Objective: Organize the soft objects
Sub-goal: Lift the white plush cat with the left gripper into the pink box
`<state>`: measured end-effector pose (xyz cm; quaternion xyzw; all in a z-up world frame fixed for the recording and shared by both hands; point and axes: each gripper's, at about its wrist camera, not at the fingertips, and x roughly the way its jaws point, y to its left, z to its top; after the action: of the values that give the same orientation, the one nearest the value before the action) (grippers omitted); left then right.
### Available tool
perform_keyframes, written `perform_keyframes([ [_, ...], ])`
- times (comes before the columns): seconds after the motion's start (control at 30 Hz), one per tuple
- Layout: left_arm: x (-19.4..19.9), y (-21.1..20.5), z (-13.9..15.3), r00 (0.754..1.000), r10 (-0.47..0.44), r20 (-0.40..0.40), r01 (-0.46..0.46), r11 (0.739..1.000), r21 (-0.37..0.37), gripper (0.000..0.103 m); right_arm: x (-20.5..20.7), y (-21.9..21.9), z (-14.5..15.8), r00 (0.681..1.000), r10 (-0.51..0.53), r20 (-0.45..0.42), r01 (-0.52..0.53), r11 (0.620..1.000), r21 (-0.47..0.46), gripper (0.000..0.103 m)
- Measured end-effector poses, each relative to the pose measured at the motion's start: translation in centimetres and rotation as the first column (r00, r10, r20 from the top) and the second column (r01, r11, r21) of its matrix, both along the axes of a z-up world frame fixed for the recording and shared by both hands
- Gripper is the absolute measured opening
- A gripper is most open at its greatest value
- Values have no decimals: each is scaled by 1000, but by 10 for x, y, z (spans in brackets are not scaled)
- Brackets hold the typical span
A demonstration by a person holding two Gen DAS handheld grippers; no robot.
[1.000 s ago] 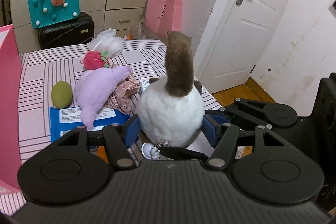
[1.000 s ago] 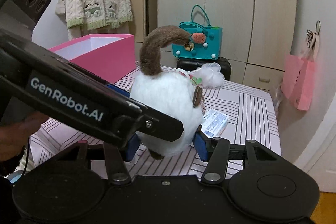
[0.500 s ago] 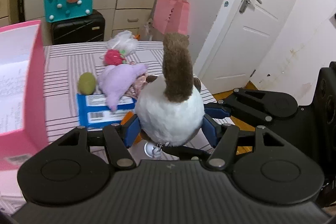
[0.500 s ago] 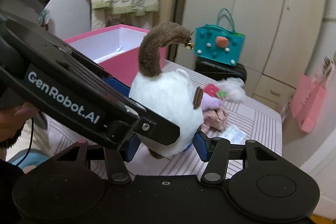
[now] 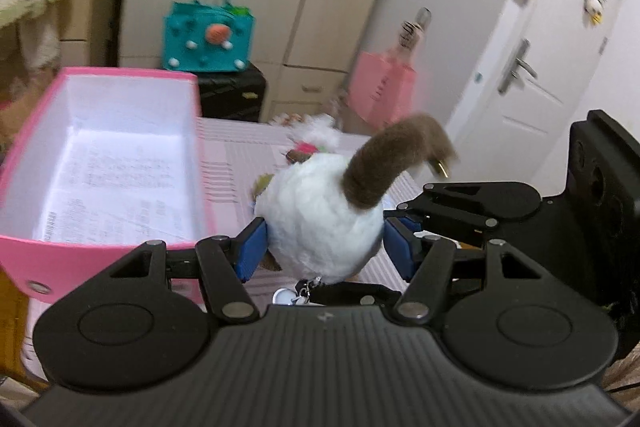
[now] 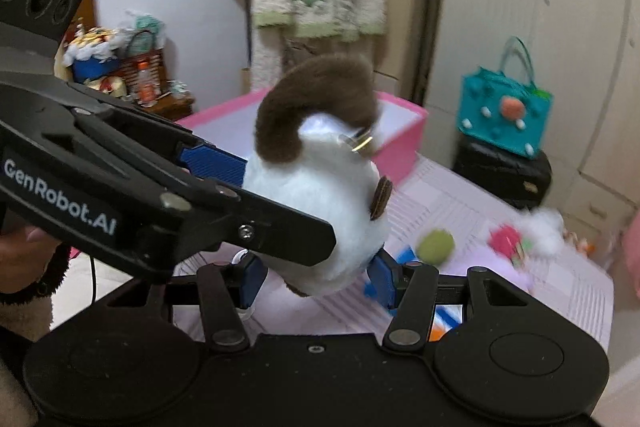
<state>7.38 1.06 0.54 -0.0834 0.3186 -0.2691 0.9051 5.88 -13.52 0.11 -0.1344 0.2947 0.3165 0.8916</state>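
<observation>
A round white plush toy point(image 5: 320, 223) with a brown tail point(image 5: 384, 163) is held in the air between both grippers. My left gripper point(image 5: 326, 247) is shut on its sides. My right gripper point(image 6: 316, 279) is shut on the same plush point(image 6: 316, 211) from another side, and its arm point(image 5: 480, 203) shows in the left wrist view. An open pink box point(image 5: 100, 167) with a white inside stands on the striped table, left of the plush, and it shows behind the plush in the right wrist view point(image 6: 400, 131).
On the striped pink table point(image 6: 520, 287) lie a green ball point(image 6: 436, 247), a pink and white fluffy toy point(image 6: 524, 235) and a blue packet point(image 6: 404, 257). A teal bag point(image 5: 208, 39) sits on a black suitcase point(image 5: 232, 95). A pink bag point(image 5: 380, 91) hangs near the white door point(image 5: 532, 75).
Both grippers have swung left with the plush, so the pink box now fills the left of the left wrist view. The plush's tail has tipped to the right. Both grips are unchanged.
</observation>
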Motion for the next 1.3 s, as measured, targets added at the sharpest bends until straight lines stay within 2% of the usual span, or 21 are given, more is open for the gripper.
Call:
perform_keyframes([
  [0.2, 12, 31, 16, 996, 67, 52, -67, 998, 13, 62, 22, 29, 17, 999, 45, 17, -45, 999, 11, 60],
  [0.3, 19, 43, 23, 991, 93, 101, -95, 995, 11, 62, 32, 39, 25, 997, 61, 55, -62, 998, 15, 60],
  [0.57, 49, 72, 36, 982, 125, 145, -117, 991, -64, 62, 67, 60, 41, 992, 79, 94, -82, 996, 31, 60],
  [0.7, 74, 76, 38, 979, 124, 160, -121, 992, -28, 65, 92, 67, 45, 993, 83, 85, -87, 995, 48, 59],
  [0.8, 104, 85, 33, 983, 160, 93, -156, 987, -49, 63, 116, 74, 43, 994, 79, 78, -83, 995, 52, 58],
  [0.9, 131, 99, 26, 981, 194, 24, -191, 976, -104, 62, 146, 76, 37, 997, 80, 16, -81, 993, 87, 57],
  [1.03, 166, 108, 10, 973, 224, -60, -229, 968, -100, 61, 180, 87, 17, 995, 93, -35, -90, 994, 58, 54],
  [1.07, 177, 108, 4, 968, 236, -87, -243, 967, -78, 61, 189, 89, 12, 995, 83, -62, -79, 995, 61, 54],
  [1.2, 214, 108, -18, 938, 271, -216, -291, 955, -66, 59, 220, 95, -5, 985, 73, -159, -72, 997, 13, 54],
  [1.3, 236, 110, -36, 898, 282, -337, -325, 942, -80, 55, 238, 103, -16, 977, 66, -204, -78, 996, -47, 53],
])
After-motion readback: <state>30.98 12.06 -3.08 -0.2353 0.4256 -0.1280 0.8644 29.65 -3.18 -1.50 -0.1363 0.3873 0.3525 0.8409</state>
